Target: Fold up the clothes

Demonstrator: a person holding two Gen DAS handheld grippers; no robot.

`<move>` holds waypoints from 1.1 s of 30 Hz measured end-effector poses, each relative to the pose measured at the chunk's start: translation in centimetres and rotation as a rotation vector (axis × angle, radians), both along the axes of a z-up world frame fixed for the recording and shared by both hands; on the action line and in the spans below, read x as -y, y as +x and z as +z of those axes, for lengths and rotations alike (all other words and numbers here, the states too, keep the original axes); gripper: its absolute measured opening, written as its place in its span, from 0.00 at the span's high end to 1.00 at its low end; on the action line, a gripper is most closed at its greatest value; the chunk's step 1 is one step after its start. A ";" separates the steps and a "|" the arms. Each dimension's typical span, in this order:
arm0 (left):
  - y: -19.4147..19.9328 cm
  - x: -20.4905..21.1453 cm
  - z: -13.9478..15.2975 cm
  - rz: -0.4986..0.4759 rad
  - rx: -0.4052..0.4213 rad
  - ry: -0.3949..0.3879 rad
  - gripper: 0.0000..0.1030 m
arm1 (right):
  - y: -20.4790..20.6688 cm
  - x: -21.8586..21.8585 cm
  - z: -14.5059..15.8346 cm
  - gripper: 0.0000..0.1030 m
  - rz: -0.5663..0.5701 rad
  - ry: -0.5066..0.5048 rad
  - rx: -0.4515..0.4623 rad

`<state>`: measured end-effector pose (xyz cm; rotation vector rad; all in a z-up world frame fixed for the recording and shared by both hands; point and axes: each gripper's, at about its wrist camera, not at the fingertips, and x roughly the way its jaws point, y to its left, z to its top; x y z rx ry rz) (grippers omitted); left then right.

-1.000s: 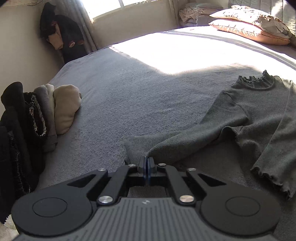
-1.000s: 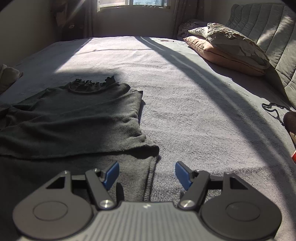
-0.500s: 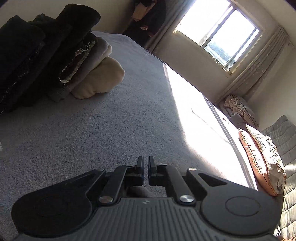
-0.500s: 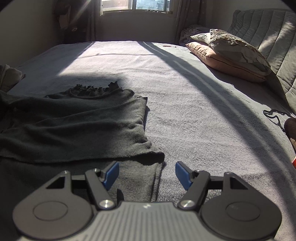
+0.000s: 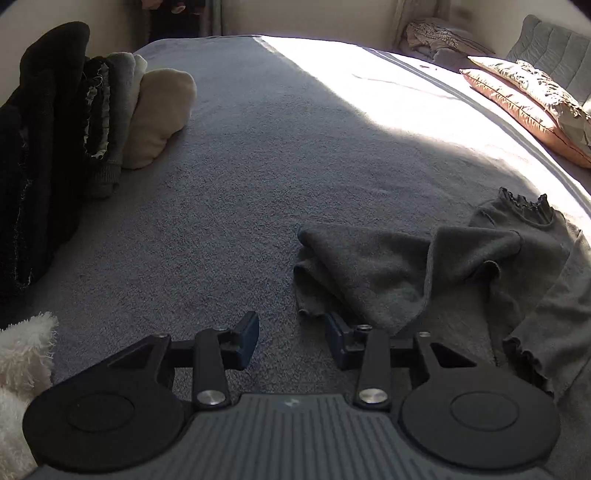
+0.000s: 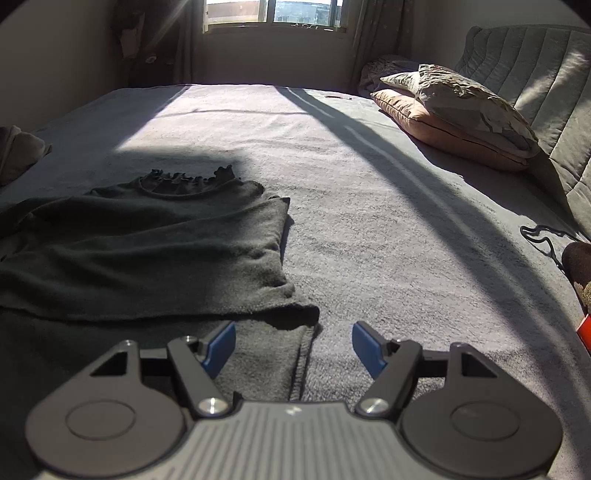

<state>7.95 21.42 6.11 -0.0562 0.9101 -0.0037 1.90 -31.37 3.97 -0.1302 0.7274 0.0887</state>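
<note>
Left wrist view looks low across a grey bed (image 5: pixel 258 177), and the left gripper (image 5: pixel 291 338) hangs just above the blanket with its blue-padded fingers spread apart and nothing between them. The grey top (image 5: pixel 424 266) lies on the bed just ahead and to the right of that gripper; one long sleeve is doubled back over the body in a loose bunched fold, and its near edge lies close in front of the gripper's right finger, though contact cannot be judged. The frilled collar (image 5: pixel 524 205) sits at the far end of the top, toward the sunlit strip of the bed. A frilled cuff hangs at the right edge of the top. Far to the left of the top, against the wall, stands a stack of folded clothes (image 5: pixel 92 110), dark pieces, grey pieces and a beige one on the outer side. A white fluffy item (image 5: pixel 22 369) shows at the lower left corner. Two pillows (image 5: pixel 528 99) rest at the far right of the bed.

Right wrist view has the right gripper (image 6: pixel 293 345) also spread wide and empty, low over the stitched hem of the grey top (image 6: pixel 147 251); its left finger is above the fabric, its right finger above bare blanket. From here the top lies flat with the collar (image 6: pixel 184 181) pointing toward the window (image 6: pixel 275 14). No containers appear in either view.
</note>
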 end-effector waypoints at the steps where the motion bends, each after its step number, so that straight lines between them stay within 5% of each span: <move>1: 0.2 -0.2 -0.3 0.009 -0.010 -0.018 0.57 | 0.0 -0.1 -0.1 0.30 0.004 -0.003 -0.001; 4: 0.6 -0.9 -0.7 0.052 0.021 -0.099 0.48 | 0.2 -0.6 -0.3 0.30 0.012 -0.010 -0.004; 8: 1.1 -1.7 -1.1 0.110 0.060 -0.201 0.49 | 0.3 -1.3 -0.7 0.29 0.030 -0.026 -0.013; 10: 1.4 -1.2 -1.3 0.124 0.067 -0.171 0.65 | 0.3 -1.5 -0.9 0.29 0.039 -0.035 -0.015; 11: 1.5 -0.9 -1.3 0.130 0.064 -0.156 0.96 | 0.3 -1.6 -0.9 0.29 0.040 -0.039 -0.016; 12: 1.7 -0.9 -1.3 0.141 0.055 -0.180 1.00 | 0.3 -1.7 -1.0 0.29 0.042 -0.042 -0.017; 17: 0.3 -2.5 1.9 0.197 0.109 -0.371 1.00 | 0.1 -1.6 -0.9 0.29 0.042 -0.044 -0.012; 22: -4.2 -4.7 9.2 0.148 0.435 -0.703 1.00 | 0.0 -1.2 -0.4 0.29 0.032 -0.039 0.005; 26: -5.5 -3.6 10.9 0.092 0.474 -0.851 1.00 | 0.3 -1.3 -0.3 0.29 0.016 -0.023 0.008; 33: -8.5 3.1 16.0 -0.048 0.511 -0.797 1.00 | 0.1 -2.7 0.6 0.29 0.060 -0.020 0.044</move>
